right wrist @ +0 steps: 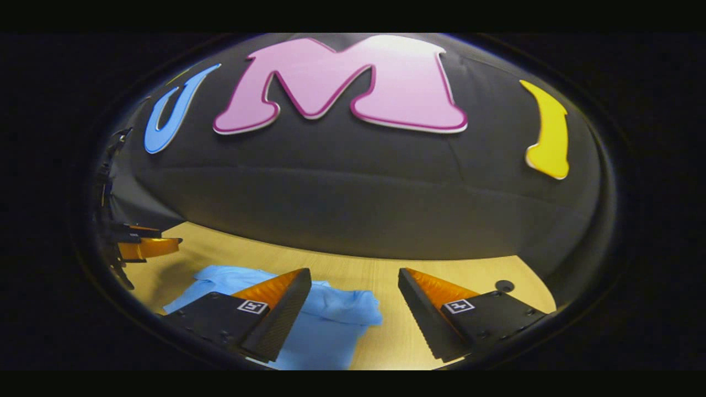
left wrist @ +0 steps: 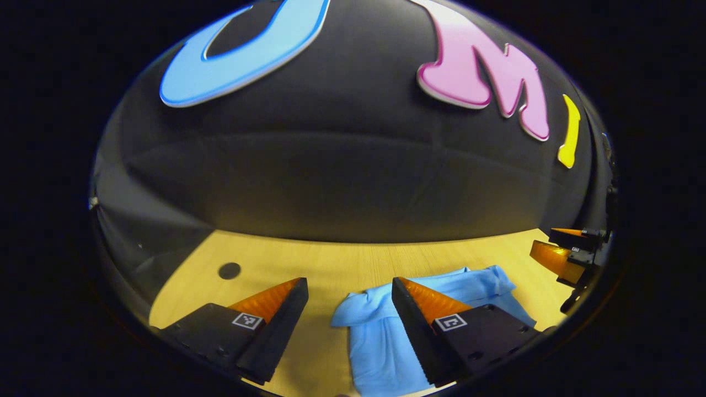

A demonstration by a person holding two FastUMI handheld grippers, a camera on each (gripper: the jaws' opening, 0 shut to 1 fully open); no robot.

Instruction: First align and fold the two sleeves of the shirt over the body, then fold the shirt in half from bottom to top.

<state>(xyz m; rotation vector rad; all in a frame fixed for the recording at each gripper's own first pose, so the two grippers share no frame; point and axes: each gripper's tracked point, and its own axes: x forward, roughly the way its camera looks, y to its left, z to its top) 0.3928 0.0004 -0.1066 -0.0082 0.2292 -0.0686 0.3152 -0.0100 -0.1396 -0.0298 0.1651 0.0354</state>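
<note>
Light-blue shirt (left wrist: 386, 336) lying rumpled on the wooden bench (left wrist: 342, 264), unfolded, one short sleeve (left wrist: 353, 310) spread out sideways from the body. Left hand-held gripper (left wrist: 348, 286) held above the bench with fingers wide apart, gripping nothing; one finger over the shirt's body, the other over bare wood beside the sleeve. Right hand-held gripper (right wrist: 353, 277) likewise spread wide and empty; one finger over the shirt (right wrist: 325, 325), the other over bare bench (right wrist: 386, 275) just past the sleeve (right wrist: 353, 309). Seen from the left gripper view, right hand-held gripper (left wrist: 562, 251) hanging beyond the shirt's far edge, apart from the cloth. Small dark round hole (left wrist: 229, 270) in the bench, well apart from the shirt.
</note>
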